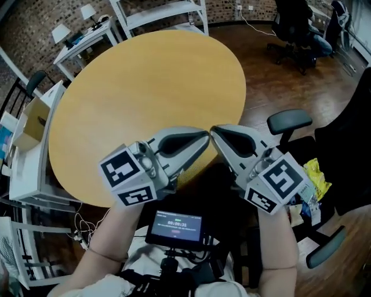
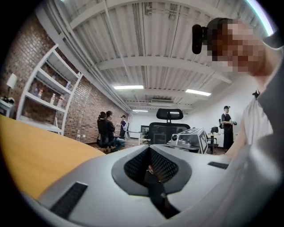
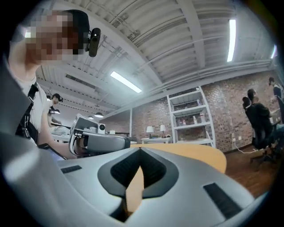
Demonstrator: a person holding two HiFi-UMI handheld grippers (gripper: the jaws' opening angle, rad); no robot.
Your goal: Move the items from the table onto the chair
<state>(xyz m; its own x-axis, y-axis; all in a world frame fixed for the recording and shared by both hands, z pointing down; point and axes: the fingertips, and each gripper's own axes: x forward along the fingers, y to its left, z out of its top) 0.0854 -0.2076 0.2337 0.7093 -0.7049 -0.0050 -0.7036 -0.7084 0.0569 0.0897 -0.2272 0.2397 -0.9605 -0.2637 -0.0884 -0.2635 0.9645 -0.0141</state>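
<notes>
The round wooden table (image 1: 145,87) has nothing on it. Both grippers are held level over its near edge and point at each other, tips almost touching. My left gripper (image 1: 204,138) is shut and holds nothing; in its own view the jaws (image 2: 149,149) meet at the tip. My right gripper (image 1: 213,131) is shut and empty as well, its tips (image 3: 140,150) closed together. To the right stands the black chair (image 1: 288,120), where a yellow packet (image 1: 316,174) and other small items lie low down. Each gripper view shows the other gripper: the right gripper (image 2: 191,138), the left gripper (image 3: 104,142).
White shelving (image 1: 162,14) and a white desk with lamps (image 1: 81,35) stand beyond the table. A cardboard box (image 1: 32,125) sits on a white unit at the left. Black office chairs (image 1: 295,29) stand far right. A small screen (image 1: 177,227) hangs at my chest. People (image 2: 108,128) stand far off.
</notes>
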